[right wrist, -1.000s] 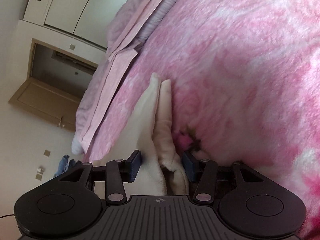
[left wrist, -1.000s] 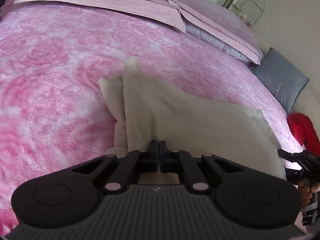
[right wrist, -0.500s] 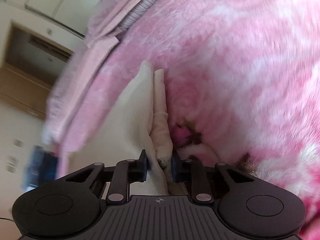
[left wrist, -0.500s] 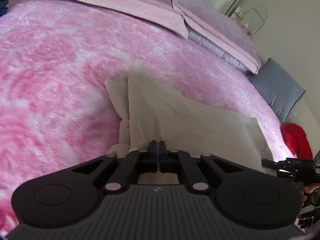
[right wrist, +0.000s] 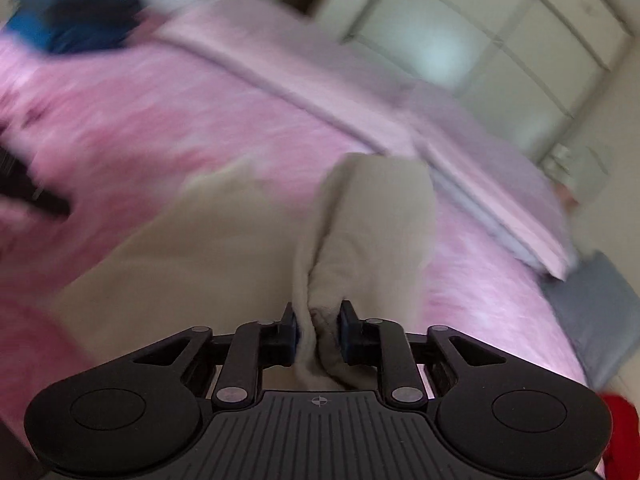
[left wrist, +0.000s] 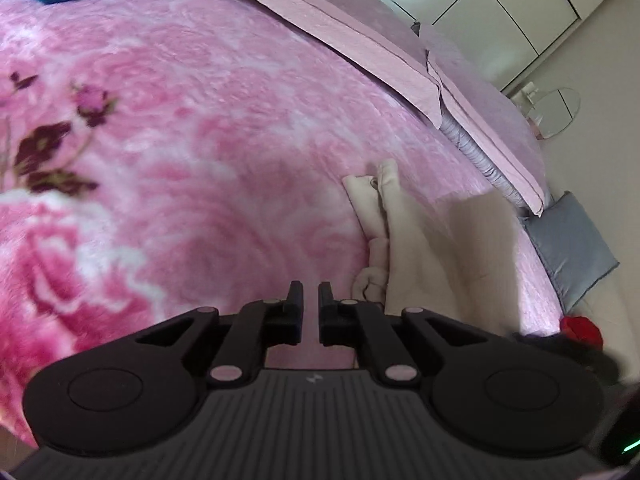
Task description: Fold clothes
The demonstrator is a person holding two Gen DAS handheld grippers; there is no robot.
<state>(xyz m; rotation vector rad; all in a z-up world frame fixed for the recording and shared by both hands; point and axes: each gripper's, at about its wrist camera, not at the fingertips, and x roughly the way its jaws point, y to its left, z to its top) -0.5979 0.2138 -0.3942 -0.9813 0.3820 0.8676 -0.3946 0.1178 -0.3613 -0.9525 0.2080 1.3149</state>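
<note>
The garment (right wrist: 380, 216) – cream, soft and already doubled over – lay on the right side of the blanket (left wrist: 200, 160), its far end reaching toward the pillows (left wrist: 360, 40). The right gripper (right wrist: 318, 330) pinched a bunched fold of its near edge between the blue pads. The jaws had just been opening a little, yet cloth still filled the gap and touched both pads. That grip on the edge was probably there to carry one layer across for the next fold. The left gripper (left wrist: 310, 308) hung over bare blanket just left of the garment, jaws narrowly parted and empty – apparently clear of the cloth so the fold could pass.

The right view was smeared with blur, so the garment's seams and type could not be made out. A dark shape (right wrist: 28, 192) at its left edge was unreadable. The gripper body hid the garment's near edge.
</note>
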